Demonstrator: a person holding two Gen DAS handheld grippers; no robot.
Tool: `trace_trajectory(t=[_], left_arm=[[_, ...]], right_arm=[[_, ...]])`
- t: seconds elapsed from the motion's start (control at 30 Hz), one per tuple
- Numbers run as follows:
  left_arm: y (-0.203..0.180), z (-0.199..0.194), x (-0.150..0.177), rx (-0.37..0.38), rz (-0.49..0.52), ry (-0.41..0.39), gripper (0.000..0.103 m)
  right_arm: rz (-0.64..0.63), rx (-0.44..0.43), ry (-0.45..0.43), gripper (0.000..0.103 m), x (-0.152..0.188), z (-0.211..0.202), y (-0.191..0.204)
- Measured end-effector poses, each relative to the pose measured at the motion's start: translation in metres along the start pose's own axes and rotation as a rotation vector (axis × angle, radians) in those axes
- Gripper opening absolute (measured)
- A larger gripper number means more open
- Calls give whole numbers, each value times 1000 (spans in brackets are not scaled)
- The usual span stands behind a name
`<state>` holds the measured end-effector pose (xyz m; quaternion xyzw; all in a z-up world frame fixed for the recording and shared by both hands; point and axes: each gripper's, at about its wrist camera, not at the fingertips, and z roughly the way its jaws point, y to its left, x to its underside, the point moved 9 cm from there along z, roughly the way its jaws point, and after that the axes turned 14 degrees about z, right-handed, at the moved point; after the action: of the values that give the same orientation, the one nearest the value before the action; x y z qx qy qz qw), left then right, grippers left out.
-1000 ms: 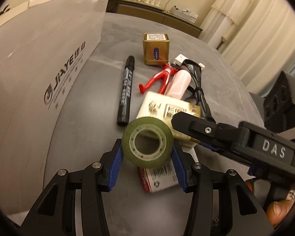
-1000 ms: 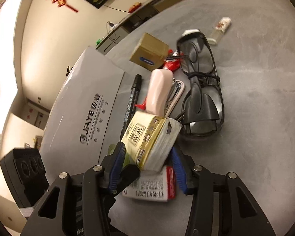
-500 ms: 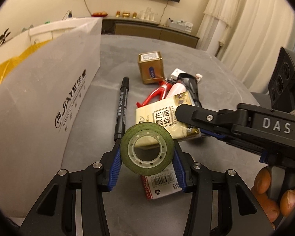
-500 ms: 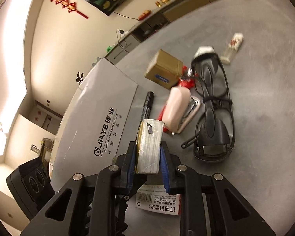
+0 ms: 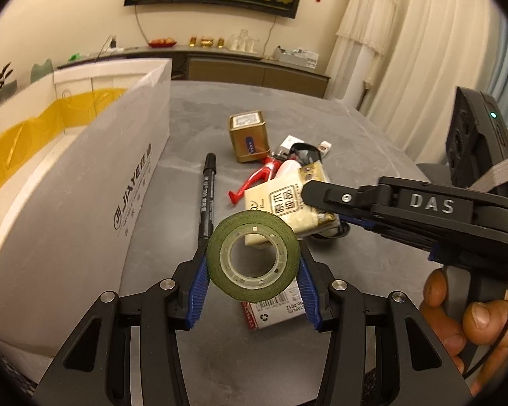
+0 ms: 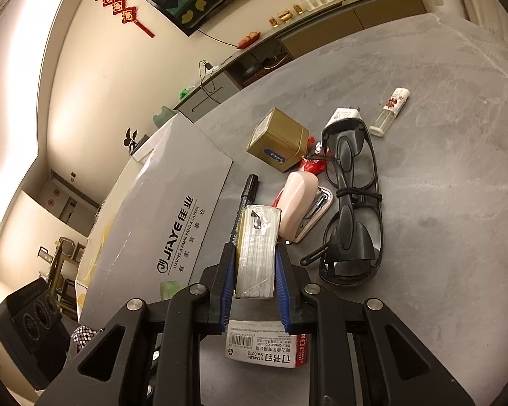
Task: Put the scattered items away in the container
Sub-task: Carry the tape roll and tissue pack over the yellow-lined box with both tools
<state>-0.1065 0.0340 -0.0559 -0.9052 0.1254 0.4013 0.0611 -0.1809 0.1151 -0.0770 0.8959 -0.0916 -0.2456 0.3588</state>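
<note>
Both hands are mid-carry: the left gripper (image 5: pixel 253 265) is pinching the green tape roll (image 5: pixel 253 256) across its rim, and the right gripper (image 6: pixel 255 267) is clamping the tissue pack (image 6: pixel 258 250) edge-on, both held clear of the grey table (image 6: pixel 440 186). The white container (image 5: pixel 84 176) is standing just to the left, its open top showing a yellow liner. Next move, as I judge it, is swinging each load over that wall before letting go; marker (image 5: pixel 207 199), staple box (image 6: pixel 267 348), glasses (image 6: pixel 352 203) and gold tin (image 5: pixel 249 137) are waiting.

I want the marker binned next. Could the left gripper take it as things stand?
Probably not: the left gripper is shut on the tape roll. The marker itself lies uncovered on the table.
</note>
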Motion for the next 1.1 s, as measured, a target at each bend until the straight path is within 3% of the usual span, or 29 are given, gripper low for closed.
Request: trace_trajectory(t=[0.27,0.5,1.1], left_arm=[[-5,-31,-10,-37,49,-64,50],[4,-67,-26,-61,25,-120,50],[58,-129,-44,-164,-99,-185,50]], right_arm=[[-110,70,-61,24,13,-30,3],[-250,131,-165,24,17,-49,25],[-338,87,-221,24,26,-65,71]])
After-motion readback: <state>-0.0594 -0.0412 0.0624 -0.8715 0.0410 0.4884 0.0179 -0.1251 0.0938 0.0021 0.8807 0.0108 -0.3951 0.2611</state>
